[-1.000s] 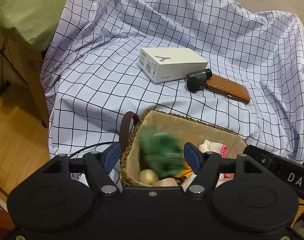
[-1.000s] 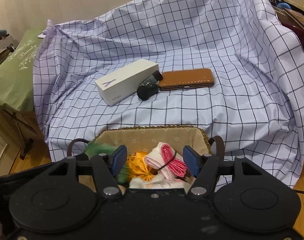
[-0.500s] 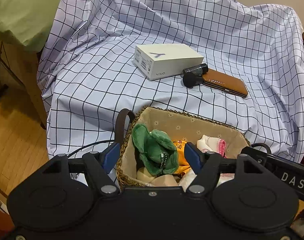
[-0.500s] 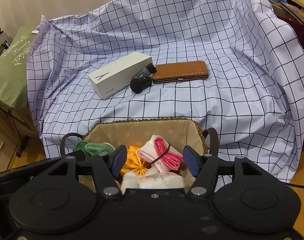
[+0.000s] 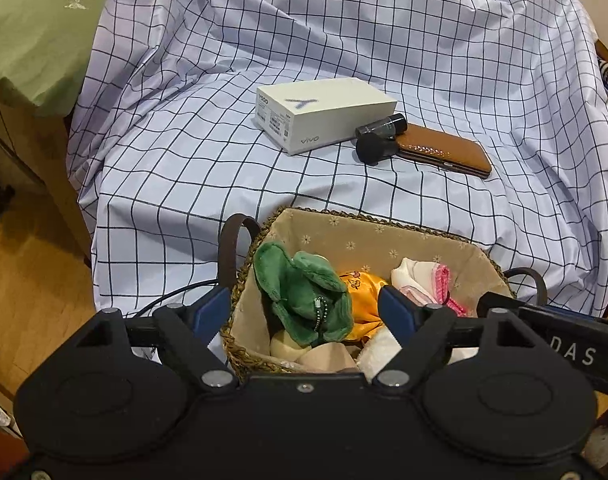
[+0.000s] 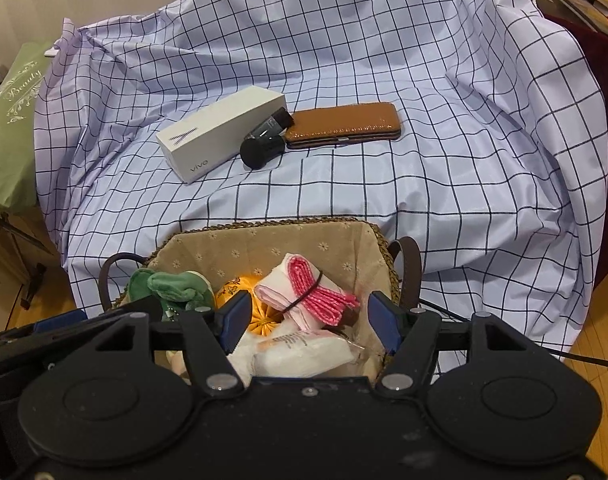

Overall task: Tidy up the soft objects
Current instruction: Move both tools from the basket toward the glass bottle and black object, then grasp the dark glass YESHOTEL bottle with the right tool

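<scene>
A woven basket with a beige liner stands at the near edge of the checked cloth. In it lie a green plush toy, an orange soft item, a pink-and-white rolled cloth and white soft items. My left gripper is open and empty just above the green plush. My right gripper is open and empty over the basket's right half.
On the cloth beyond the basket lie a white phone box, a black brush and a brown leather case. A green cushion is at the left. Wooden floor lies below left.
The green plush dropped from between my left gripper's fingers into the basket and now lies still. Both grippers drew back slightly; the view has shifted a little.
</scene>
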A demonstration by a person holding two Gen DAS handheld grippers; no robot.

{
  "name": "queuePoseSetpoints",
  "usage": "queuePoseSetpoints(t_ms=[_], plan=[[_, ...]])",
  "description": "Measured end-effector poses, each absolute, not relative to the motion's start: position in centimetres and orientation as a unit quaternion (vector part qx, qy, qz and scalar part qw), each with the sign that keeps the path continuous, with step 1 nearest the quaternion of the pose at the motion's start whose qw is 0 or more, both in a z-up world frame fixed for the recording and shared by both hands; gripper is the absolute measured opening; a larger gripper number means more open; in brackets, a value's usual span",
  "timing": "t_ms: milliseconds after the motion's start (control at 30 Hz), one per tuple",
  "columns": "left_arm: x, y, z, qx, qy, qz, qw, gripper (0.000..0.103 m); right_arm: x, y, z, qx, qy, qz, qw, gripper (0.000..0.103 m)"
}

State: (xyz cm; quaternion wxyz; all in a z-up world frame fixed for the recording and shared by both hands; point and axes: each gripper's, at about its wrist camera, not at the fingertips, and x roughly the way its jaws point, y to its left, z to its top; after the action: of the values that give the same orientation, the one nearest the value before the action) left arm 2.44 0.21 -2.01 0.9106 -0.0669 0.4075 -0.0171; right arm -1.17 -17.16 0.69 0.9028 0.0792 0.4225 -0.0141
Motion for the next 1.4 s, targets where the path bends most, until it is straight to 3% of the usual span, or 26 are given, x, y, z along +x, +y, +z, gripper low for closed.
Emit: queuePoseSetpoints(t_ms=[633,1400], plan=[[4.8,-1.0,-1.7,-0.003,0.398,-0.009,0.917,0.089,2.1,-19.1,0.1,0.052,0.435,-0.058,0.897,0.081],[13.3,-0.6,-3.3,-0.008,0.441,-0.033,0.897,0.091,15.1,-17.0,0.3,-0.009,0.416,-0.029,0.909,0.082]])
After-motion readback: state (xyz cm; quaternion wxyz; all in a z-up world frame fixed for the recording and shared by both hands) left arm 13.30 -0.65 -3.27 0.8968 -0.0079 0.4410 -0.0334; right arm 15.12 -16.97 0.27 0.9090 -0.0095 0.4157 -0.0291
